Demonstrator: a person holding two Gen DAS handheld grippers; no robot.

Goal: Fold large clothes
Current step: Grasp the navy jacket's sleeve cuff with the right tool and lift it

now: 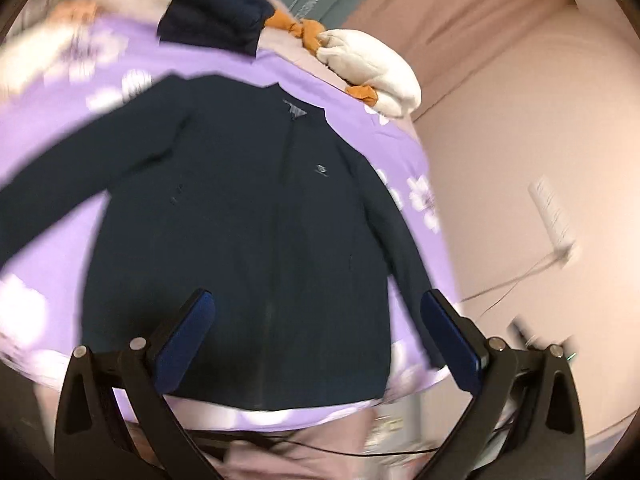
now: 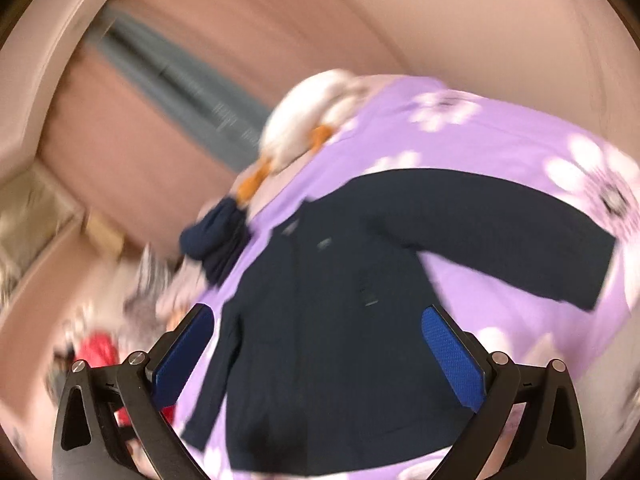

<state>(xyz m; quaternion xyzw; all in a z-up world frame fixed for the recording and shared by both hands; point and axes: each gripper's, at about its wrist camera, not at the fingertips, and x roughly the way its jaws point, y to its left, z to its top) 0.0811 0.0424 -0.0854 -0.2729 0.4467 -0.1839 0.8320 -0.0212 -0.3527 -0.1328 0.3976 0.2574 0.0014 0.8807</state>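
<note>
Left wrist view: both claws, left claw (image 1: 316, 332) and right claw (image 2: 318, 346), spread, empty above jacket (image 1: 240, 220); pinch sleeve cuff (image 2: 592, 268) at frame right, fold inward.

**Room around the jacket, and what crowds it**

Plenty of bare purple floral bedspread (image 1: 60, 216) either side of the spread navy jacket (image 1: 240, 220), so open going along both sleeves. Tighter up top: bundled dark navy garment (image 1: 212, 12) just beyond the collar, white and orange plush toy (image 1: 372, 72) near the shoulder by the bed edge. Past that edge, white power strip (image 1: 554, 216) with cords on the floor. From the right wrist view, blurry clutter incl. something red (image 2: 98, 350) off the other side. Both grippers, left (image 1: 316, 308) and right (image 2: 318, 322), wide open above the hem, touching nothing.
</note>
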